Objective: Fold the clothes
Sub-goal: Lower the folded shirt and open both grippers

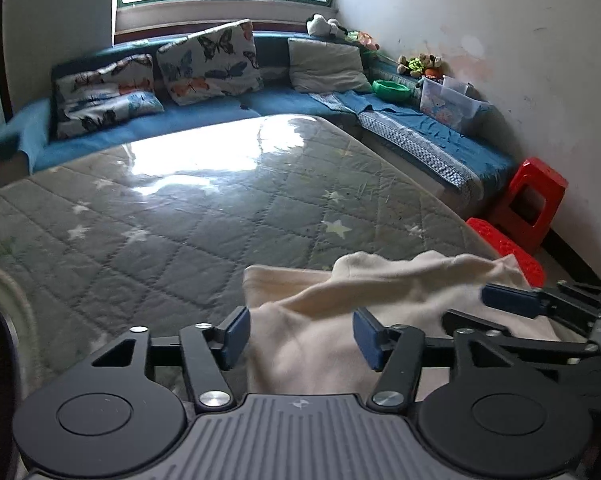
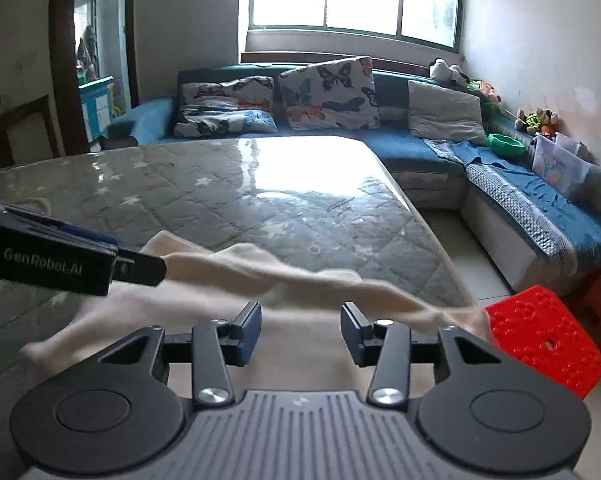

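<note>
Lying rumpled, cream garment (image 1: pixel 340 312)

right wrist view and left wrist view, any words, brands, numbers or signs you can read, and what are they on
"GenRobot.AI": white letters on the black side of the left gripper, seen in the right wrist view.
A small round emblem sits on the grey ribbed body behind each gripper's fingers; it holds no letters that can be read.
The clear plastic box on the sofa shows a coloured picture, too blurred to read any words.
Nothing else carries text.
</note>
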### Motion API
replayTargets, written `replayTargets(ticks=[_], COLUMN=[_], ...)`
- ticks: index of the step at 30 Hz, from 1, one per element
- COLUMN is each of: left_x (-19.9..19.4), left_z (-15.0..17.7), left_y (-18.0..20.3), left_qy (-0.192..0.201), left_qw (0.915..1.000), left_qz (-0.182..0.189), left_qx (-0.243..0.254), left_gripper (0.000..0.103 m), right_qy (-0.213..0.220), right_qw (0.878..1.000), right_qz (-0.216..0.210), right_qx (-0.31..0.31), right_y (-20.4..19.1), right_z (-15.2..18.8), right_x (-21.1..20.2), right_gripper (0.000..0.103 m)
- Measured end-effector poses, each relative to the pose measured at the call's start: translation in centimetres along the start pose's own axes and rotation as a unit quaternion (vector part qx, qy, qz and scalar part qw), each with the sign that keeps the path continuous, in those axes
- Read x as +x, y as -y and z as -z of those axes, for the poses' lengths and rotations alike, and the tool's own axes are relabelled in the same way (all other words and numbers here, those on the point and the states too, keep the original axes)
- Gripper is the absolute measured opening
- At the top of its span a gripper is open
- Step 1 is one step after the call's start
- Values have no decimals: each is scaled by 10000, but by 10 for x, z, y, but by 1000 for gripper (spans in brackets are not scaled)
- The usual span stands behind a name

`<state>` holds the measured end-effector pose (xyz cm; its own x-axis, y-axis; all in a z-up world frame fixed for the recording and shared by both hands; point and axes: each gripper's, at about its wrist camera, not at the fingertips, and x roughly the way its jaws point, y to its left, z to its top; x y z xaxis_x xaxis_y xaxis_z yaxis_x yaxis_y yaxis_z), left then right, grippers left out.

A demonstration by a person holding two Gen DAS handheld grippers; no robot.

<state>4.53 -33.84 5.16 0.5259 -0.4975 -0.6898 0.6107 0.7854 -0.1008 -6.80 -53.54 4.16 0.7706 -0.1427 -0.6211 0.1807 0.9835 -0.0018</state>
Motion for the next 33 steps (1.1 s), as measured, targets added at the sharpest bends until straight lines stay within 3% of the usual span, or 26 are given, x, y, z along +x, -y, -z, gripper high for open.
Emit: replayTargets(ticks=[6, 11, 14, 16, 25, 33], left_x=[-18, -23, -25, -26, -41, -28], left_z=[27, 47, 55, 59, 58, 60], left_y=[3, 4, -2, -5, -17, -29], left_qy=[57, 69, 147, 177, 362, 150], left_qw=[9997, 9990, 9983, 9978, 9986, 9980], left_qz=[-118, -329, -461, -532, -388, -541], left_qx=[207, 291, 318, 344, -58, -303], left_gripper=[74, 76, 85, 86, 91, 91], right_qy=[-2, 92, 128, 96, 256, 153], right_qw=[10000, 9994, 9995, 9996, 9994, 9995], right_qz=[54, 236, 233, 249, 215, 217], right_qx=[-29, -220, -139, -34, 124, 162], right_y=[3, -2, -2, 0, 3, 4], right_z=[26, 48, 53, 57, 57, 59], right_x=[-32, -50, -58, -58, -66, -62], right_gripper=[49, 51, 53, 58, 62, 65])
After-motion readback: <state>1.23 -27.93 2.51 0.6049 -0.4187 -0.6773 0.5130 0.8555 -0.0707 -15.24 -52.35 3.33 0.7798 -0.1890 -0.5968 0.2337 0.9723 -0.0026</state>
